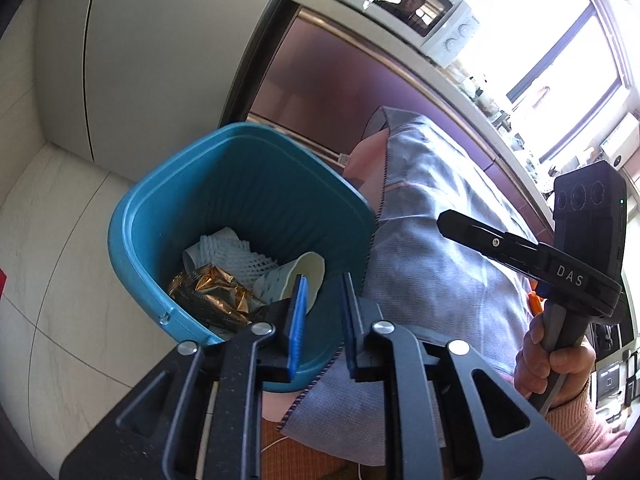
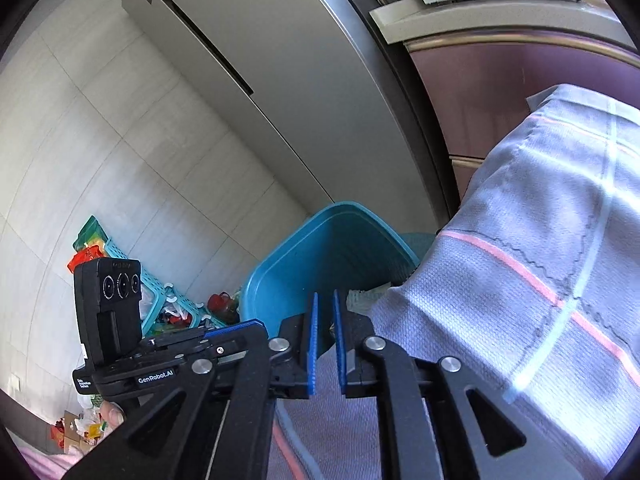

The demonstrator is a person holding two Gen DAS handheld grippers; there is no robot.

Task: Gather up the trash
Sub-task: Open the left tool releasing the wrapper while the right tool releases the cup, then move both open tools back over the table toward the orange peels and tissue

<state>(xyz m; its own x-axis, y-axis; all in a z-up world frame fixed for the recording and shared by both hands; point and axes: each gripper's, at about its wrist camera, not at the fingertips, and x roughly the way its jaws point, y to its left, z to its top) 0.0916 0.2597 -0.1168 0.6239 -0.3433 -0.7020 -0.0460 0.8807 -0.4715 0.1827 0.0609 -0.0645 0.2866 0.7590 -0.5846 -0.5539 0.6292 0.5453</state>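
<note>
A teal trash bin (image 1: 132, 240) stands on the floor by a cloth-covered table. Inside lie a gold wrapper (image 1: 212, 292), white foam netting (image 1: 236, 252) and a paper cup (image 1: 296, 276). My left gripper (image 1: 324, 292) hangs above the bin's near rim, open and empty. My right gripper (image 1: 452, 220) shows at the right in the left wrist view, over the cloth. In the right wrist view the right gripper (image 2: 325, 304) has its blue pads a narrow gap apart with nothing between them, pointing at the bin (image 2: 280, 264).
A grey checked tablecloth (image 1: 432, 240) hangs beside the bin, also in the right wrist view (image 2: 520, 280). A grey fridge (image 2: 260, 60), purple cabinets (image 1: 340, 92) and a microwave (image 1: 400, 4) stand behind. Teal baskets with clutter (image 2: 168, 300) sit on the tiled floor.
</note>
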